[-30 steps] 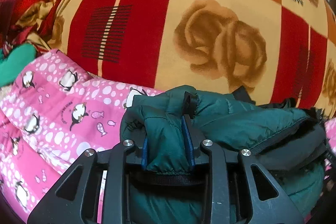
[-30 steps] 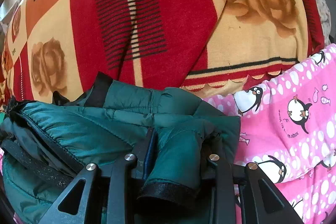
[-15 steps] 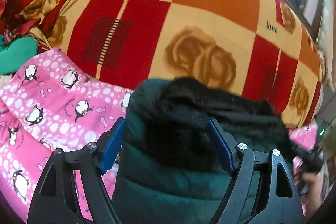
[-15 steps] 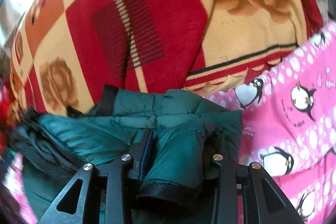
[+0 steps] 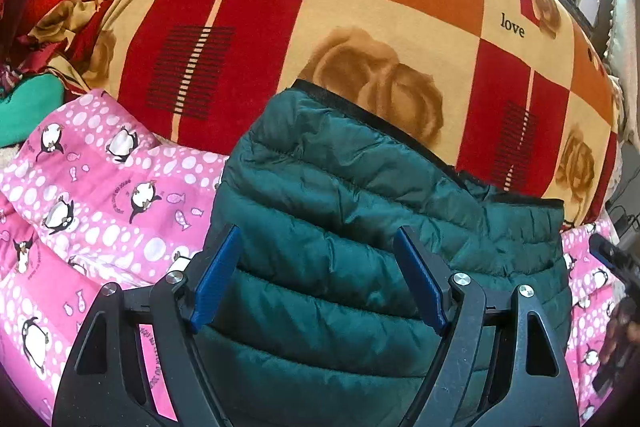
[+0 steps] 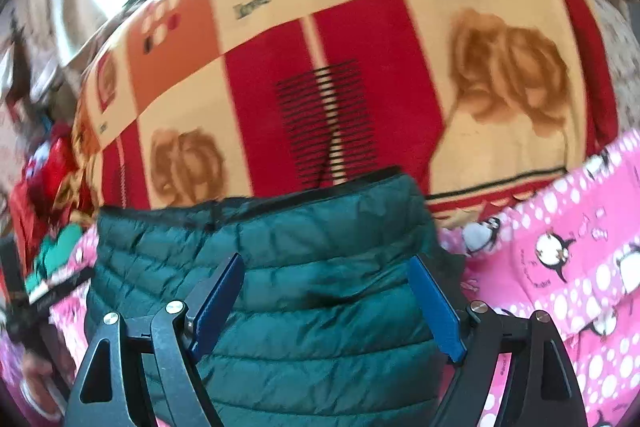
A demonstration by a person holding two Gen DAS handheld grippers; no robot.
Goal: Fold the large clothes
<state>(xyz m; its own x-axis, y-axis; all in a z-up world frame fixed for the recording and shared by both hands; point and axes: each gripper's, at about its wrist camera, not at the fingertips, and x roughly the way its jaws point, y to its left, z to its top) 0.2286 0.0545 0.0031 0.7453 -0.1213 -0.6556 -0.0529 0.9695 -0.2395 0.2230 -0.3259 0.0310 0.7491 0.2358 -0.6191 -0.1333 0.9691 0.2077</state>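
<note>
On the pink penguin quilt (image 5: 100, 195), the green puffy jacket (image 5: 360, 227) lies folded into a thick, neat bundle. Its black-trimmed edge reaches up to the big red and orange rose blanket (image 5: 360, 7) behind it. I think it sits there because the soft bed gives it room to lie flat, and the fold looks nearly done or done.

The left tongs (image 5: 318, 275) are wide apart, with nothing between them but air. They hang just over the left part of the jacket, and I cannot tell if they touch it. The right tongs (image 6: 328, 301) are wide apart too, over the right part of the same jacket (image 6: 300, 287). Both point forward across the bundle, side by side, toward the blanket (image 6: 360, 67). The 2 blue pads (image 5: 216, 279) on each one face inward.

My guess is that they are apart because the jacket should now rest by itself. A puffy jacket like this may spring back open, so pressing it flat could help.
</note>
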